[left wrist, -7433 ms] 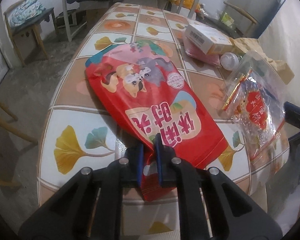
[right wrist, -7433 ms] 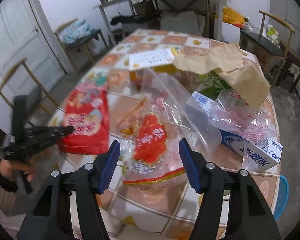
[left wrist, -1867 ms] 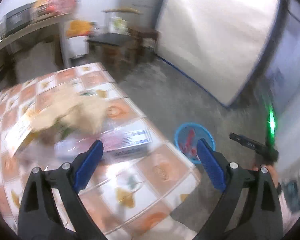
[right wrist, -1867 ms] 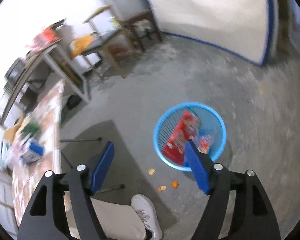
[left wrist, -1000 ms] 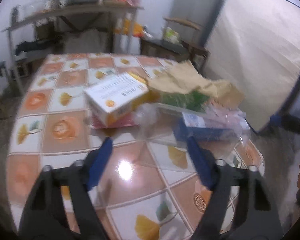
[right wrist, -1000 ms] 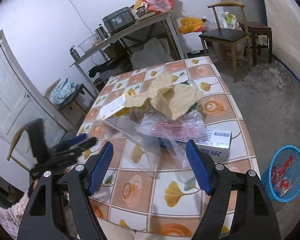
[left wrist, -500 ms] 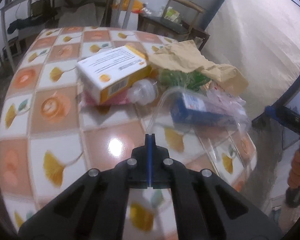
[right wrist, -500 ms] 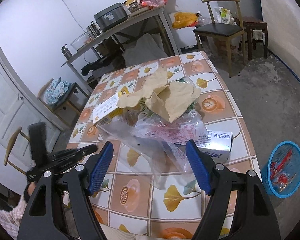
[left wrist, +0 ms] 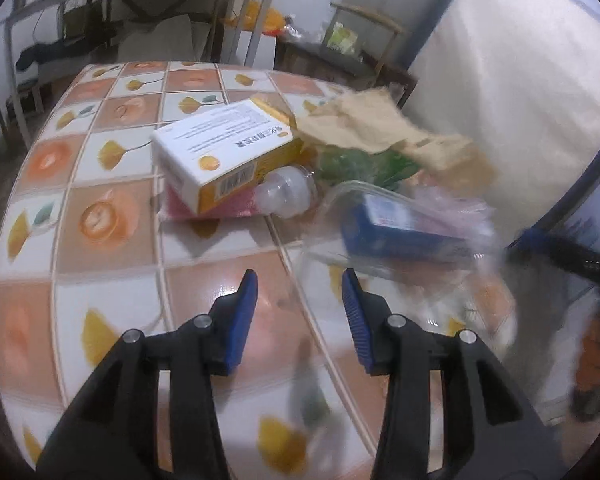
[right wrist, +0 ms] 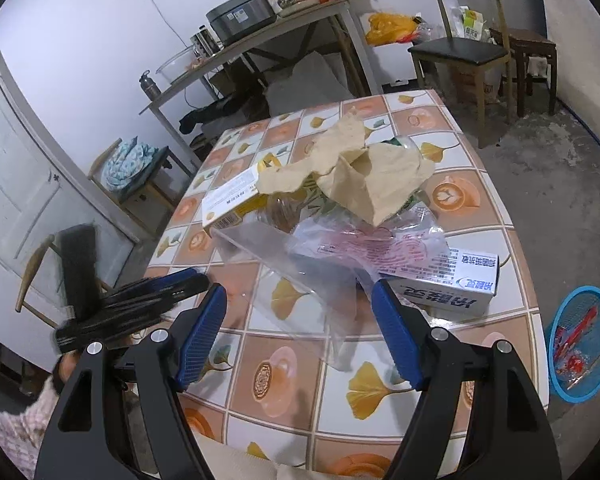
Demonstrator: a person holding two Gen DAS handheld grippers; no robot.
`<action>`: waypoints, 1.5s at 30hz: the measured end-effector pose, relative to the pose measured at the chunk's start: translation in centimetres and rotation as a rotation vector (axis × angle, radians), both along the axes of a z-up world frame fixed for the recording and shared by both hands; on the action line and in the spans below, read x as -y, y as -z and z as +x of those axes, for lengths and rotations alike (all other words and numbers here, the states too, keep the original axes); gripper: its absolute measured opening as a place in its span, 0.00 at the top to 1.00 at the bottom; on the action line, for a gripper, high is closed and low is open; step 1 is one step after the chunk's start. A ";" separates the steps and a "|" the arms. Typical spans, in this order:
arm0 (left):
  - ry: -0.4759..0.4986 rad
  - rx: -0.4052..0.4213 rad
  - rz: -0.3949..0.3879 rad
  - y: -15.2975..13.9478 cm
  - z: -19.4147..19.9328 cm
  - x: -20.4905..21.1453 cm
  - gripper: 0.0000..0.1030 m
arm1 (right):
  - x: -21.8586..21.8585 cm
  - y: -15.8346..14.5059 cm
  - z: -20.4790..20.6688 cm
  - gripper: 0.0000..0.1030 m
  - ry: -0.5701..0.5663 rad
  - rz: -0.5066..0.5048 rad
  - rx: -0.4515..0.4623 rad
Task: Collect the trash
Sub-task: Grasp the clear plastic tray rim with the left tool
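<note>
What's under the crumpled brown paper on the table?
Under the crumpled brown paper, green packaging pokes out, and a clear plastic bottle lies by the white-and-yellow box. Whatever else sits beneath the paper is covered and cannot be seen.

Background you've got in frame: tiled table (right wrist: 496, 208) with the leaf-and-cup pattern. Behind it a long bench (right wrist: 260, 36) against the wall — grey cooker (right wrist: 240, 20) on top, clear bowl (right wrist: 172, 66) and a flask (right wrist: 147, 84) at its left end. Wooden chair (right wrist: 460, 52) with a black seat on the right, white door (right wrist: 16, 184) on the left, small stool (right wrist: 140, 168) with a folded blue cloth beside it.
</note>
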State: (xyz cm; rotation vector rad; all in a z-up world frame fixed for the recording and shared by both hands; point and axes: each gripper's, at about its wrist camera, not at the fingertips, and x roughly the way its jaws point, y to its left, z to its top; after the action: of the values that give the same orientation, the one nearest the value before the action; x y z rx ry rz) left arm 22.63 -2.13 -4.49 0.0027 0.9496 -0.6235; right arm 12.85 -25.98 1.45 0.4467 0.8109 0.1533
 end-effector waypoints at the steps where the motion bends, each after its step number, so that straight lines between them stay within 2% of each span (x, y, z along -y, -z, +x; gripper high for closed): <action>1: 0.005 -0.006 0.012 0.3 0.4 0.5 0.65 | 0.1 -0.1 -0.2 0.29 0.004 0.000 0.002; 2: 0.016 -0.014 0.014 0.7 0.9 1.1 0.69 | 0.3 -0.2 -0.5 0.29 0.012 0.000 0.004; 5: 0.047 -0.033 0.003 1.0 1.4 2.1 0.92 | 0.9 -0.1 -1.3 0.29 0.030 0.003 0.004; 10: 0.032 -0.070 0.015 0.7 0.3 1.8 0.97 | 1.8 0.8 -1.8 0.29 0.053 0.026 -0.018; 12: 0.027 -0.109 -0.003 0.3 -0.7 0.8 0.98 | 2.0 1.0 -1.8 0.29 0.055 0.035 -0.023; 18: -0.046 -0.306 -0.102 -0.1 -3.8 -5.3 0.98 | 2.0 1.1 -1.5 0.29 0.038 0.040 -0.017; 21: -0.103 -0.368 -0.137 0.1 -5.0 -7.6 0.98 | 1.6 1.5 -0.9 0.29 0.020 0.046 -0.026; 24: -0.153 -0.349 -0.149 -0.3 -6.1 -9.1 0.95 | 1.3 1.8 -0.6 0.29 0.014 0.049 -0.036; 28: -0.183 -0.325 -0.133 0.0 -5.9 -9.2 0.80 | 1.4 2.0 -0.6 0.29 0.016 0.028 -0.053; 31: -0.170 -0.319 -0.114 0.5 -5.6 -8.2 0.79 | 1.5 1.3 -1.4 0.29 0.025 -0.031 -0.036; 36: -0.174 -0.280 -0.028 1.4 -5.0 -6.8 0.79 | 2.6 -0.9 -1.5 0.29 0.039 -0.091 0.014; 38: -0.193 -0.259 0.002 1.7 -4.7 -6.5 0.80 | 3.1 -1.5 -0.8 0.29 0.045 -0.082 0.027; 41: -0.205 -0.221 0.010 1.8 -4.7 -6.8 0.90 | 3.2 -2.0 0.0 0.29 0.041 -0.054 0.050; 45: -0.192 -0.159 0.060 1.2 -5.0 -6.9 0.95 | 2.8 -1.5 0.4 0.29 0.029 -0.070 0.041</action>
State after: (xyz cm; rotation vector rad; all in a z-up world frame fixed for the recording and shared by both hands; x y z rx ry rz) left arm 17.66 4.80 -5.71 -0.0848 1.1075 -0.4216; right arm 13.26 -28.83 2.99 0.3876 0.7666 0.1064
